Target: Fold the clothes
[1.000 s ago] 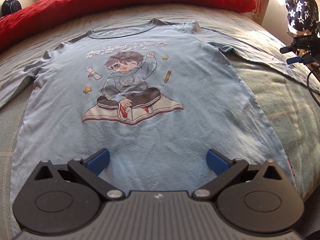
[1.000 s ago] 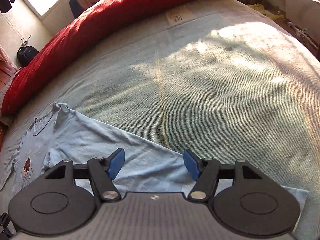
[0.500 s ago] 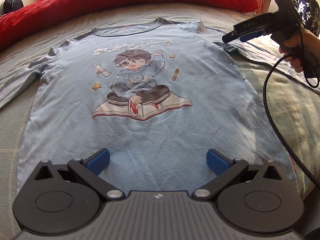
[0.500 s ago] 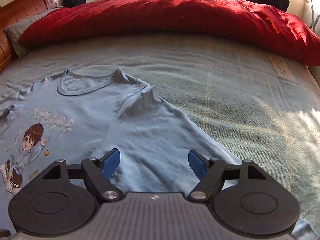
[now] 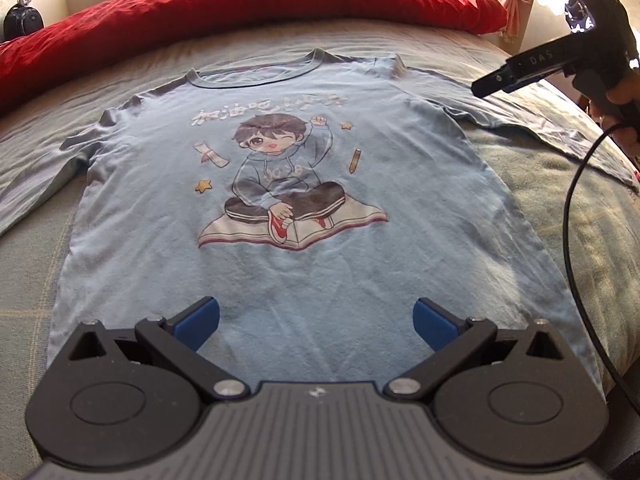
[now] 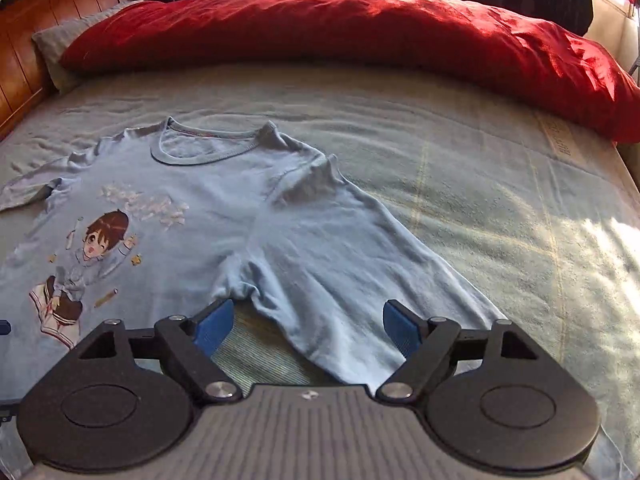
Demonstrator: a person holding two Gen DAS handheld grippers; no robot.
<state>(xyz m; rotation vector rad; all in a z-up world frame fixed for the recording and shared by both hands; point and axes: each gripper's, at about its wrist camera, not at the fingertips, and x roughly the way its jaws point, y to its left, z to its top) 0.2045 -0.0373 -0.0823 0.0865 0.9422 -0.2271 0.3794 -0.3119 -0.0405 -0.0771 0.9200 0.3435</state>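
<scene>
The light-blue long-sleeved cotton shirt with a cartoon print (image 5: 304, 216) lies face up and spread flat on the grey-green bed cover (image 6: 460, 184), collar toward the long red pillow (image 6: 360, 28), presumably so that both sleeves and side seams are reachable before the first fold. Its 2 sleeves stretch outward, the right one running diagonally across the cover (image 6: 352, 264).

The left gripper (image 5: 316, 320) hovers above the hem, tilted steeply down, jaws spread wide with nothing between them; I judge it is placed to take or pin the bottom edge. The right gripper (image 6: 308, 326) hangs over the right sleeve just past the armpit, also pitched down. Its jaws have just been opening and now stand wide, the sleeve fabric below them but not pinched. In the left wrist view it shows as a black tool in a hand (image 5: 616, 96) with a black cable (image 5: 570, 216) trailing down

Folding has not visibly begun; bringing the right sleeve in across the chest looks like the likely first move
</scene>
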